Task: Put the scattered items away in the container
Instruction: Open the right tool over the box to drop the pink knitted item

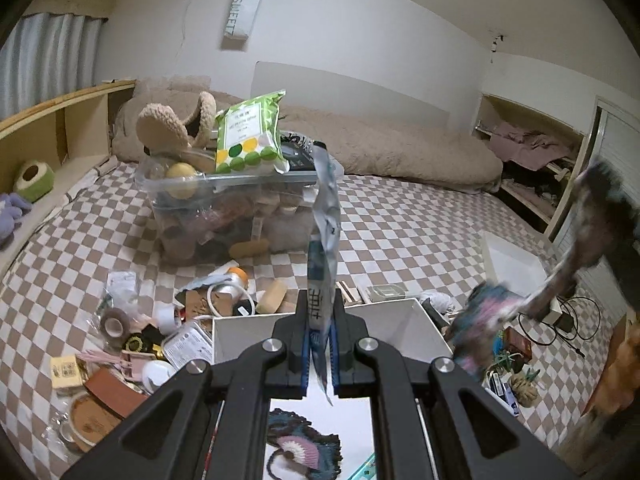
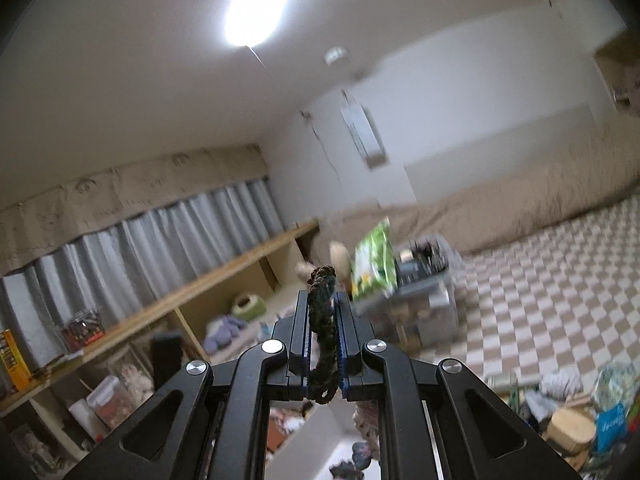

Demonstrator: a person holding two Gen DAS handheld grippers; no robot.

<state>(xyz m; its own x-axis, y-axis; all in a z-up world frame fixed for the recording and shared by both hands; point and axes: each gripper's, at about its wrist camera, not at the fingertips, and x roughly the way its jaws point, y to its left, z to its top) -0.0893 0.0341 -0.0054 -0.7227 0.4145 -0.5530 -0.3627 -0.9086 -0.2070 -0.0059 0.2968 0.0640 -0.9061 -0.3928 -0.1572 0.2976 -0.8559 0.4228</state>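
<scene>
Checkered bedding (image 1: 400, 232) bears an overfull clear bin (image 1: 240, 208).

Home bedrm, bed (image 1: 400, 216), curtains (image 2: 160, 232)

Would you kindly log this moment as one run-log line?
left gripper: shut on foil packet | right gripper: shut on dark knitted cord | white box: below

"SWEET" on hanging bag (image 1: 240, 12)
</scene>
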